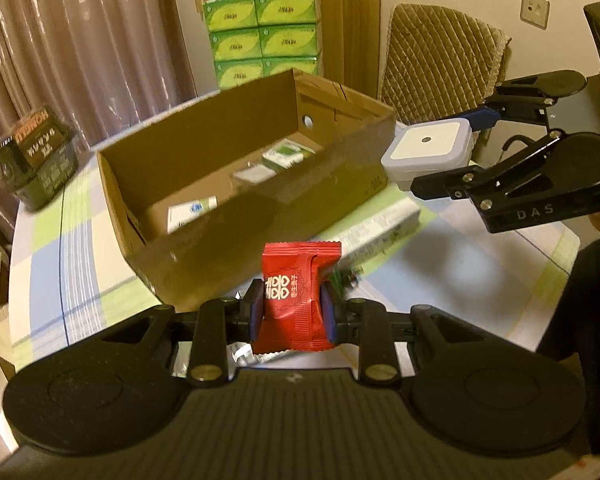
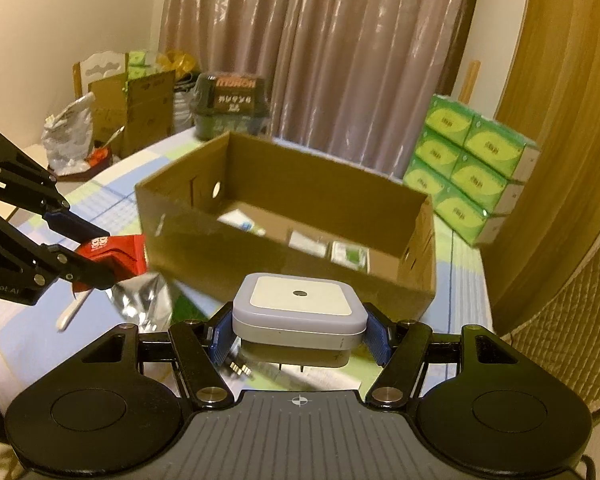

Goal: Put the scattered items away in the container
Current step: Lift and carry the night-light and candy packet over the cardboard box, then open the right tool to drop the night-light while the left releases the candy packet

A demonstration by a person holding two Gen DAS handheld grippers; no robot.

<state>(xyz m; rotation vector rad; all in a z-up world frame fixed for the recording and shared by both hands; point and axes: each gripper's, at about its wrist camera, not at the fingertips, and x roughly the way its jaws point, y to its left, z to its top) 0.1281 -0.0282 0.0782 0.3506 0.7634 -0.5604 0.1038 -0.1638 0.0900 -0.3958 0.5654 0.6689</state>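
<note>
The left gripper (image 1: 292, 312) is clamped on a red snack packet (image 1: 298, 292), its blue pads pressing the packet's two sides so the wrapper stands upright between them, lifted clear of the table (image 1: 480, 280). The right gripper (image 2: 300, 330) is closed on a square white night light (image 2: 300, 308), held flat by its left and right edges with its plug prongs pointing down over the tabletop. Both held items sit on the near side of the open cardboard box (image 1: 204, 184), which lies just beyond them in the middle of the checked tablecloth; neither is over the box opening. Inside the box lie several small white and green packages (image 1: 286, 154). In the left wrist view a long white carton (image 1: 380, 228) rests on the table just beside the box's near wall, right of the packet. In the right wrist view a crumpled silver foil bag (image 2: 144, 300) and a white spoon (image 2: 72, 312) lie on the table to the left, below the red packet. A dark lidded tub (image 1: 36, 160) stands at the table's far left edge, and stacked green tissue packs (image 1: 264, 36) sit beyond the box.
</note>
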